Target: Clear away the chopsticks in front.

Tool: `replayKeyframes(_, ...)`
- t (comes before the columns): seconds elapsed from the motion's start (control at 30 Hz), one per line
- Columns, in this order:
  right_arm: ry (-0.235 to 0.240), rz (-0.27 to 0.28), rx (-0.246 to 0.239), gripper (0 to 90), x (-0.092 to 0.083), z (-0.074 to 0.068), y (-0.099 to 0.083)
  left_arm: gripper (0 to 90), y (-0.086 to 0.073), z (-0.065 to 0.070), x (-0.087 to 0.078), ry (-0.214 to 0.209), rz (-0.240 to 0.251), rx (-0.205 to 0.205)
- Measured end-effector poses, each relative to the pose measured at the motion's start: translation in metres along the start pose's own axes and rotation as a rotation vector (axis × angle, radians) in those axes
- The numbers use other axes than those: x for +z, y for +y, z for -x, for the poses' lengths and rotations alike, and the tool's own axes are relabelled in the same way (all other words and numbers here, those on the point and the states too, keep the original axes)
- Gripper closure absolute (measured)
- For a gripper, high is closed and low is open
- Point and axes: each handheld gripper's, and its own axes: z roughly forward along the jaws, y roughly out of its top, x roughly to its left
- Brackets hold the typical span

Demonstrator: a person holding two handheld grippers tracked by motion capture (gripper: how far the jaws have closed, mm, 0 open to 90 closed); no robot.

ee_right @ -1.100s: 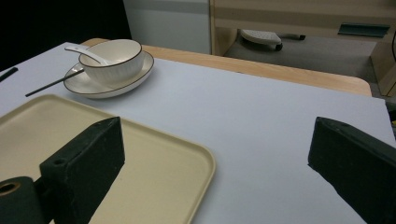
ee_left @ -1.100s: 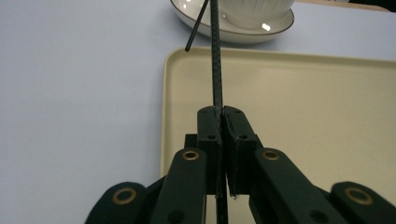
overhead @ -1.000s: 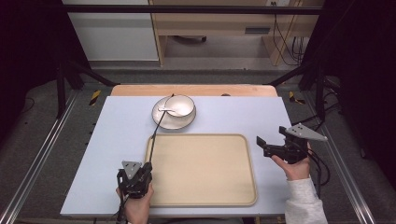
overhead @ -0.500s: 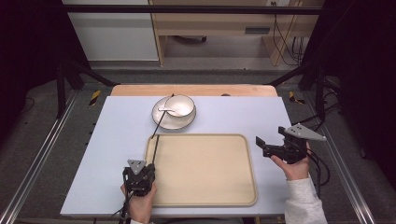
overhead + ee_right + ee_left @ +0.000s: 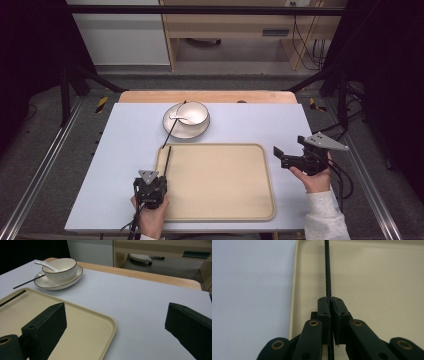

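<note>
Black chopstick is pinched by the left gripper over the tray's left edge; right gripper is held spread

Left gripper jaws pressed together — right gripper jaws spread wide, held level

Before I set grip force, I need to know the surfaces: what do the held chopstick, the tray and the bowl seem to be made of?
Chopstick: probably carbon fibre or fibreglass; black, with a fine woven sheen.
Tray: likely plastic; matte beige, faintly speckled, with a moulded rounded rim.
Bowl: seemingly glazed ceramic; glossy white, dark rim line.
</note>
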Motion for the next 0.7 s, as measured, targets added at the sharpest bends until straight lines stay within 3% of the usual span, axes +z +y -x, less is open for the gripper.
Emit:
replayKeyframes(0.4, -0.001, 0.002, -0.001, 4.0, -0.001, 0.000, 0.000, 83.5, 0.003, -0.001, -0.002, -0.005, 0.009, 0.005)
replayKeyframes(0.6, -0.005, 0.009, -0.001, 3.9, -0.003, 0.002, 0.001, 76.3, 0.013, -0.006, -0.010, -0.044, 0.064, 0.017)
replayKeyframes(0.7, -0.005, 0.013, 0.008, 3.9, -0.004, 0.002, 0.001, 75.1, 0.018, -0.008, -0.013, -0.043, 0.084, 0.025)
